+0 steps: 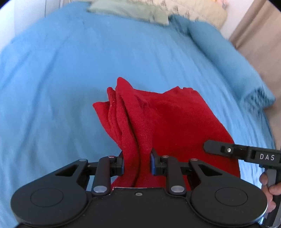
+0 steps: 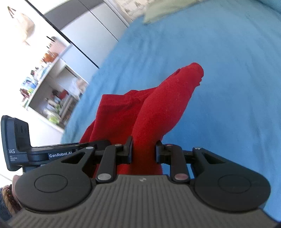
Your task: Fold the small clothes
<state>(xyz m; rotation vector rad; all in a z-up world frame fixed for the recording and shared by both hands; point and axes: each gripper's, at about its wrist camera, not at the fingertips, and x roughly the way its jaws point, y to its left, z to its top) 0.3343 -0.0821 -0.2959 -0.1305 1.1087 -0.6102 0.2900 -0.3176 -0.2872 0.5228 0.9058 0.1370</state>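
A red knit garment hangs bunched above a blue bedspread. My left gripper is shut on a thick fold of the garment, with cloth filling the gap between the blue pads. My right gripper is shut on another bunched part of the same red garment, which drapes away from it over the bed. The right gripper's body shows at the right edge of the left wrist view, beside the garment. The left gripper's body shows at the left of the right wrist view.
Pale green and cream pillows lie at the head of the bed. A beige curtain or wall is on the right. A white shelf unit with small items and grey wardrobe doors stand beyond the bed's left side.
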